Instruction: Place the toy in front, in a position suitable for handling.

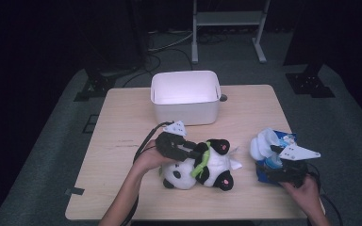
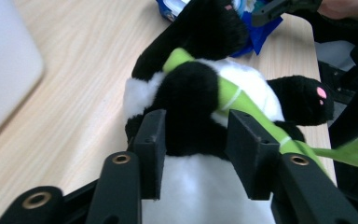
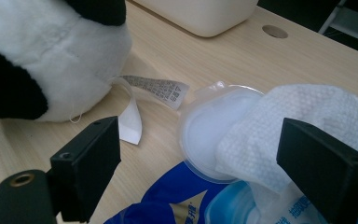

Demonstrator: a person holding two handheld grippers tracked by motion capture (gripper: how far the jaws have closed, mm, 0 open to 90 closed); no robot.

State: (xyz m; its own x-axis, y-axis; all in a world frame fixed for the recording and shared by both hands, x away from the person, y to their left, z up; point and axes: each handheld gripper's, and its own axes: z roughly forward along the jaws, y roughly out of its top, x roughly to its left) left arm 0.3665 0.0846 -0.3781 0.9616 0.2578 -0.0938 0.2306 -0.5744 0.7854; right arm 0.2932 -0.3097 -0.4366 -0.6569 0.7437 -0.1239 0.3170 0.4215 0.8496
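Black jaws of the left gripper (image 2: 193,154) stand narrowly apart around a black arm of the one panda plush (image 2: 200,102), pads just beside the fur; whether they press I cannot tell. The panda lies mid-table, a green ribbon (image 2: 242,100) across it. Wide open, the right gripper (image 3: 223,168) straddles one blue wipes pack (image 3: 177,200) with a white wipe (image 3: 303,112) sticking out. The panda's sewn tag (image 3: 156,88) carries print too small to read. One white bin (image 1: 185,96) stands behind.

A light wooden table (image 1: 122,127) carries a white bin (image 1: 185,96), plush panda (image 1: 202,165) and blue wipes pack (image 1: 269,157)
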